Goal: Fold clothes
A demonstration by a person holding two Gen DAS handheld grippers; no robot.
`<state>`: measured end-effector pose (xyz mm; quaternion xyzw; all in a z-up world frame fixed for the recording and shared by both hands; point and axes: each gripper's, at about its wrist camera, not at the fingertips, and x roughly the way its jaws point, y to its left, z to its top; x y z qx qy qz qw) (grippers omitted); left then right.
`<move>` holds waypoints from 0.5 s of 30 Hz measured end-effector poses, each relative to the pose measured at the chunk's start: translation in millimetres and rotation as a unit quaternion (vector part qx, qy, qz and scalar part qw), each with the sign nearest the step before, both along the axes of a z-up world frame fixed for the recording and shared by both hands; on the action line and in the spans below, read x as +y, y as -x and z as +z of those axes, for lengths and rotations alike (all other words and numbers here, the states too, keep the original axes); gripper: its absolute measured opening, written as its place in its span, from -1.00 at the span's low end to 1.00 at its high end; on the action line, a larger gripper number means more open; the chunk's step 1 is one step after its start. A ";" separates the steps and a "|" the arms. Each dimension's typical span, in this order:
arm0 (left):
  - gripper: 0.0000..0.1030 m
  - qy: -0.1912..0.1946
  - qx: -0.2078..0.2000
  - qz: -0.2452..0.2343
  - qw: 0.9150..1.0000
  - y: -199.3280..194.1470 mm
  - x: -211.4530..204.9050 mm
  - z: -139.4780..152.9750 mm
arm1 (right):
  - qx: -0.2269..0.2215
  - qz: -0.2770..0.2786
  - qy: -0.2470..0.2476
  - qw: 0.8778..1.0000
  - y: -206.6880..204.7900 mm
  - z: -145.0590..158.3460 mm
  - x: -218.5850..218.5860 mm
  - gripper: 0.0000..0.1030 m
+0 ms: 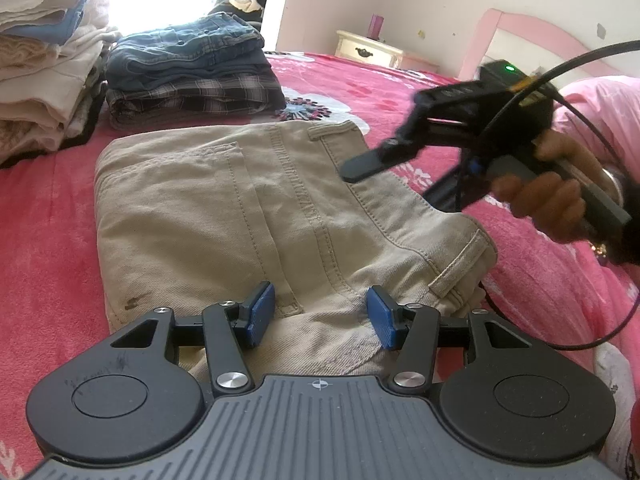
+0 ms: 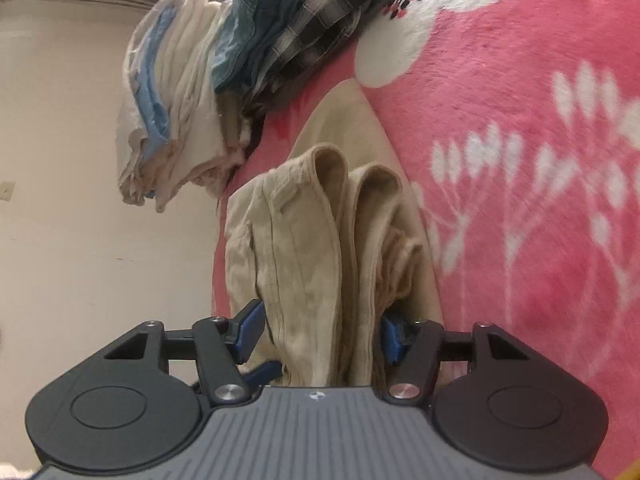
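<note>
Folded khaki trousers lie flat on the pink flowered blanket. My left gripper stands open over their near edge, its blue pads apart with flat cloth showing between them. My right gripper, held by a hand, comes in from the right at the waistband side; one black finger lies over the cloth and the other is hidden. In the right wrist view, rolled sideways, the thick layered edge of the trousers fills the gap of the right gripper, and both blue pads press on it.
A pile of pale folded clothes and a pile of denim and plaid clothes stand at the far left of the bed. A cream nightstand and pink headboard lie beyond. A black cable loops at the right.
</note>
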<state>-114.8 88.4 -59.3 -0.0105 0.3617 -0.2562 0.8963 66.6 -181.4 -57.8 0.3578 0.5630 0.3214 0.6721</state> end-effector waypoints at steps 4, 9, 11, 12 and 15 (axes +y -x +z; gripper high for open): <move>0.00 -0.001 0.000 0.009 1.000 1.6 -1.9 1.1 | -0.017 0.023 0.040 0.999 -4.2 11.8 14.8 -0.48; 0.00 -0.004 0.006 0.028 1.000 4.3 -3.8 7.6 | -0.074 0.066 0.062 0.993 -8.7 38.1 31.5 -0.59; 0.00 -0.001 0.010 0.038 0.999 3.1 -3.0 11.5 | -0.093 0.080 0.052 0.991 -13.8 47.7 37.5 -0.59; 0.00 0.001 0.010 0.041 0.999 2.0 -2.7 13.6 | -0.104 0.087 0.051 0.990 -16.4 51.8 40.5 -0.59; 0.00 0.006 0.013 0.050 0.999 -3.3 -2.3 17.2 | -0.136 0.102 0.058 0.984 -28.6 61.0 49.4 -0.59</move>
